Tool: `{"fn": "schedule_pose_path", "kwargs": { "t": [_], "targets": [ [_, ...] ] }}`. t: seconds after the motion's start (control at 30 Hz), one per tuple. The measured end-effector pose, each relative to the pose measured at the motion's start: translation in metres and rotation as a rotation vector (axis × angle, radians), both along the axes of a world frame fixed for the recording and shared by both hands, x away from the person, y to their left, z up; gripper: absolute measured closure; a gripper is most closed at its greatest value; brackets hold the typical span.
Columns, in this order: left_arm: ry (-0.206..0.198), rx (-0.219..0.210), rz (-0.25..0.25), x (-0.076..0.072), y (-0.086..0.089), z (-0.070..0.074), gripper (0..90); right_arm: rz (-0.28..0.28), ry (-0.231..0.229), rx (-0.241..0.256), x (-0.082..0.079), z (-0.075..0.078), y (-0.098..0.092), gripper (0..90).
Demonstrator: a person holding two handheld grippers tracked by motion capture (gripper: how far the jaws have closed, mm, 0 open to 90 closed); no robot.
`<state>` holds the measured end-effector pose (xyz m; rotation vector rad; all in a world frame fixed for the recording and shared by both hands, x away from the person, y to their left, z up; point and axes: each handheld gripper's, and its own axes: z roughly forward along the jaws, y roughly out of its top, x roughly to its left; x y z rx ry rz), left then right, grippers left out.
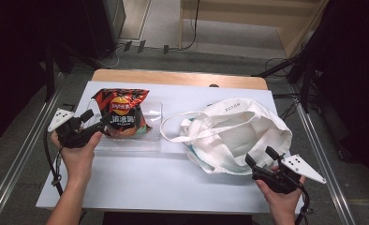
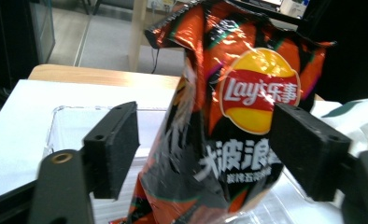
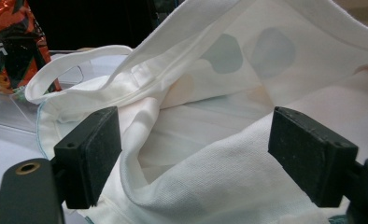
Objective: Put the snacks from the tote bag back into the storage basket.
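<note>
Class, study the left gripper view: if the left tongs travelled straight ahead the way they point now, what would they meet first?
Most likely the crisp bag. It stands between the open jaws of the left tongs, in the clear tray. How close it is cannot be told exactly.

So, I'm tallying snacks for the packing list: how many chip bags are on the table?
1. The chip bag stands in the clear tray at the table's left, between the open jaws of the left gripper. The white tote bag could hide others inside.
</note>
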<state>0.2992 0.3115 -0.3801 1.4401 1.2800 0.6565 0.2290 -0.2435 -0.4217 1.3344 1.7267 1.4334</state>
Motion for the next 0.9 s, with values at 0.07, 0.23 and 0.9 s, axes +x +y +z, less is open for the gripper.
{"fn": "schedule_pose_path", "kwargs": {
  "t": [0.07, 0.23, 0.9],
  "targets": [
    [-0.001, 0.007, -0.01, -0.004, -0.003, -0.001, 20.5, -0.002, 0.003, 0.0, 0.0, 0.0, 0.0, 17.2],
    [-0.019, 0.015, -0.043, -0.016, -0.008, -0.001, 14.9, -0.004, 0.0, -0.005, 0.0, 0.0, 0.0, 16.3],
    [-0.002, 0.055, -0.155, -0.06, -0.023, -0.029, 3.5, -0.003, 0.01, -0.012, 0.002, -0.002, -0.002, 12.5]
  ]
}}
